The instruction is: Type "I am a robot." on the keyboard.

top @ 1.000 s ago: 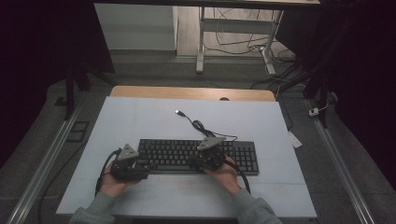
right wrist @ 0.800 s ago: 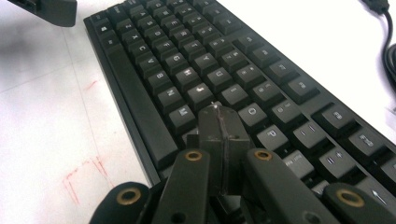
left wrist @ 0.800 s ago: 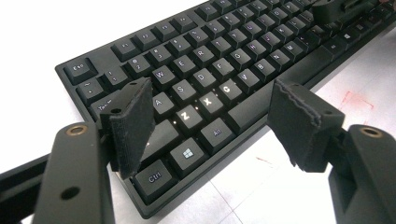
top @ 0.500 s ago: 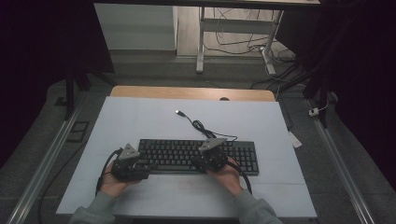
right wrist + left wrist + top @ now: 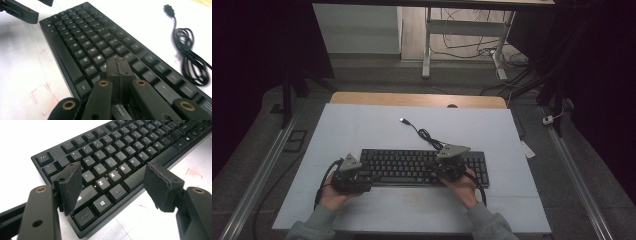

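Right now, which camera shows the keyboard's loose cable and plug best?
The right gripper view: the coiled cable and its plug lie large and sharp beside the keyboard. The high view shows them whole but tiny; the left gripper view looks along the keys instead.

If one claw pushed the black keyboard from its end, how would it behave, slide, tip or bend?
The keyboard would probably slide flat rather than tip: it lies low and wide on the smooth white table. It looks like a rigid slab, so it should not bend. Its coiled cable seems loose and floppy, and would likely trail along behind.
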The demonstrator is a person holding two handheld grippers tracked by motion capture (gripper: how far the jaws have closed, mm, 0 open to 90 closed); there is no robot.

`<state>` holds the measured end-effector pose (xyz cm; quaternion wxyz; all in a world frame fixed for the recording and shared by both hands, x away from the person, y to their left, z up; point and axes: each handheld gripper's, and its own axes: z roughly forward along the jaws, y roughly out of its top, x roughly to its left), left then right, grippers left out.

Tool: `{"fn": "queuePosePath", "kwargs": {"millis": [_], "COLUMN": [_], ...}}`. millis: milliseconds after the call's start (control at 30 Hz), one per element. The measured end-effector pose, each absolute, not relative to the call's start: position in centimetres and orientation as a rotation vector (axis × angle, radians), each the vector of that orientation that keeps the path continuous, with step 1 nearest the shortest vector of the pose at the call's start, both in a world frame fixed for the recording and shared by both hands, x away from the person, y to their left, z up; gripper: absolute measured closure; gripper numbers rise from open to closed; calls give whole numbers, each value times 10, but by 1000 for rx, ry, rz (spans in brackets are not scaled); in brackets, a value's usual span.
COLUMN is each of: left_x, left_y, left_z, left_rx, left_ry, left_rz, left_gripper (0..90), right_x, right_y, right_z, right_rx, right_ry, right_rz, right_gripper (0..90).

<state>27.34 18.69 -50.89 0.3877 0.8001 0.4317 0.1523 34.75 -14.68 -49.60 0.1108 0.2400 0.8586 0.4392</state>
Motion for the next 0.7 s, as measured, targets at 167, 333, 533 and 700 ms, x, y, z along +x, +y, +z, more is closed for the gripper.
{"fn": "queuePosePath", "kwargs": {"millis": [167,333,533,700], "left_x": [274,274,274,274], "left_y": [186,186,187,187], "left_z": [-508,-507,-508,-509], "left_rx": [2036,2034,2037,2043], "left_ry": [1097,1096,1102,1103], "left_rz": [385,385,383,382], "left_gripper": [315,314,314,314], "right_x": [348,348,348,346], "right_y": [-161,-172,-176,-184], "right_z": [-495,-496,-498,-499], "right_rx": [742,757,743,752], "right_ry": [2474,2446,2452,2439], "right_rz": [1286,1277,1260,1252], "right_gripper": [614,495,459,454]}}
